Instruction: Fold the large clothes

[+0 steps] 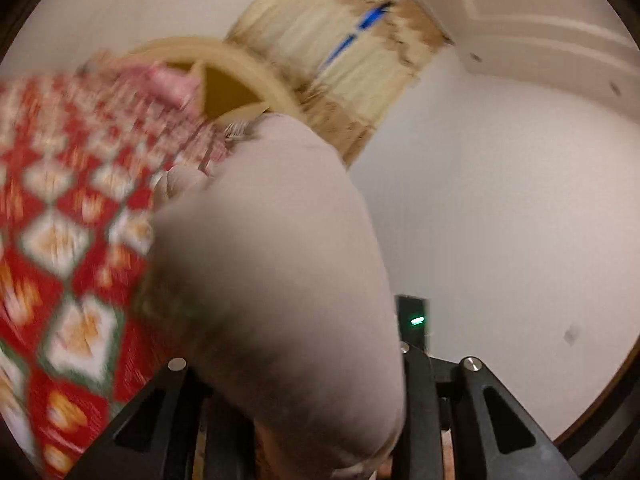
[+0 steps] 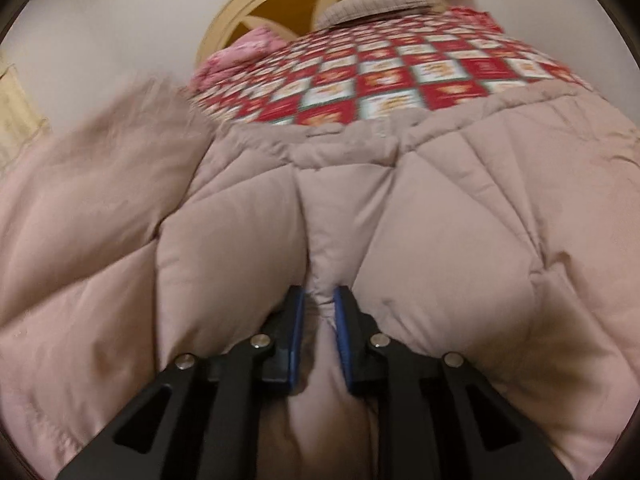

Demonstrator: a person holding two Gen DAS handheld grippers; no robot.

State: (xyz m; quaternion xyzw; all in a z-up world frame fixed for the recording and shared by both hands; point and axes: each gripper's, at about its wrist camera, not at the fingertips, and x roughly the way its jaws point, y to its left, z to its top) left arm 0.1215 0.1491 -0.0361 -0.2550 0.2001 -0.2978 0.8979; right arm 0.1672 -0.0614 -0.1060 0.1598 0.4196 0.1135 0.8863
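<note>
The right tongs (image 2: pixel 319 300) angle down at lower centre, blue pads (image 2: pixel 298 336) pinching a fold of the puffy pink jacket (image 2: pixel 440 220) spread across the red patterned bedspread (image 2: pixel 380 76); the left tongs (image 1: pixel 304 420), nearly level, grip a lifted bulge of it, fingertips hidden; no readable writing.

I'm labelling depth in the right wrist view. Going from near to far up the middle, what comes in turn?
Right gripper, pinching a fold of the padded jacket → jacket's hem → checked bedspread → folded grey cloth → round headboard → wall.
</note>
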